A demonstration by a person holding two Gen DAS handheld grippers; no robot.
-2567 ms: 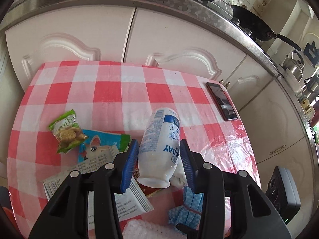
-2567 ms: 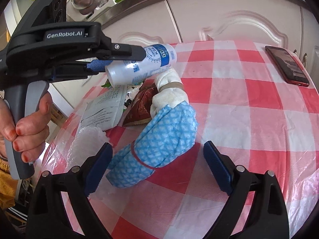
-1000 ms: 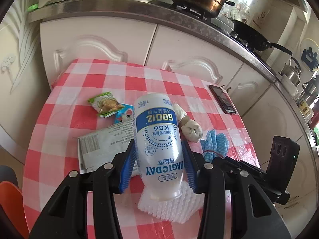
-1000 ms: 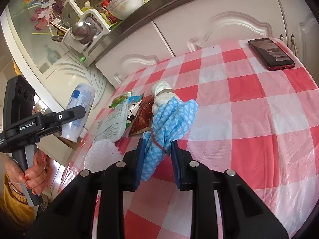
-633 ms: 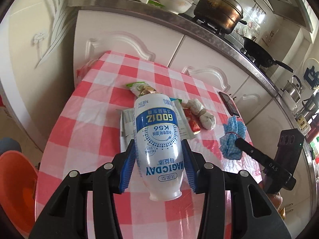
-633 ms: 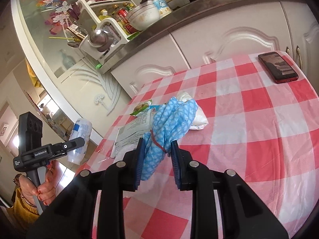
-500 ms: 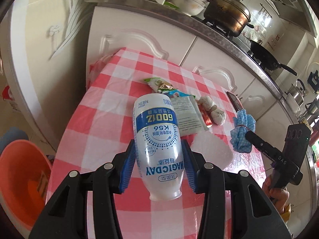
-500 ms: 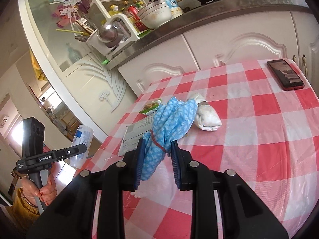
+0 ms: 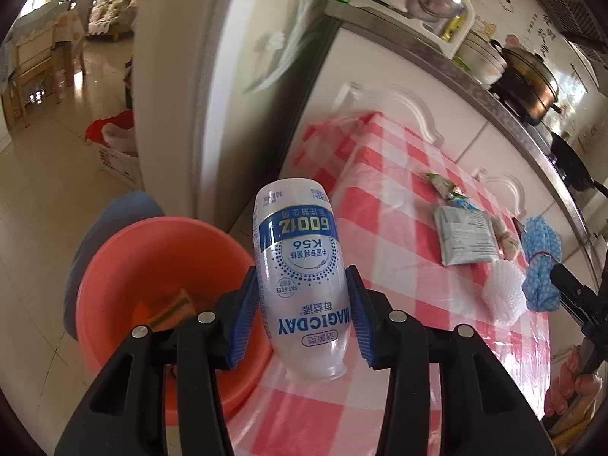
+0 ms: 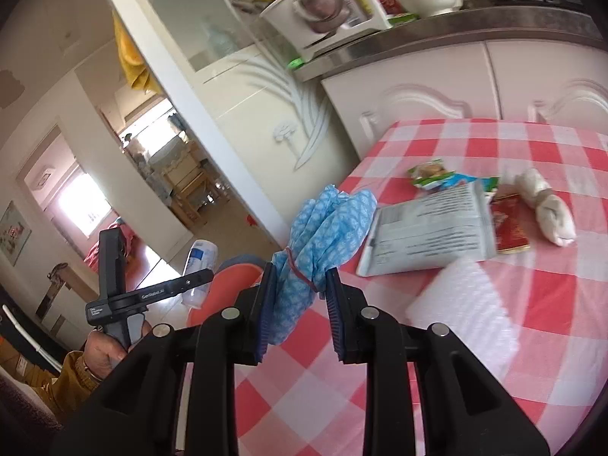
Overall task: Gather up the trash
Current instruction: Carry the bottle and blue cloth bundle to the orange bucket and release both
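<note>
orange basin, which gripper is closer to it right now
Left. The left gripper, shut on the white bottle, hangs beside the orange basin at the table edge. The right gripper, shut on the blue cloth bundle, is farther back over the table.

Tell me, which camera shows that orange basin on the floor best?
The left wrist view: the orange basin shows most of its rim and inside, with scraps in it, beside the held bottle. The right wrist view catches only an orange sliver behind its own fingers.
</note>
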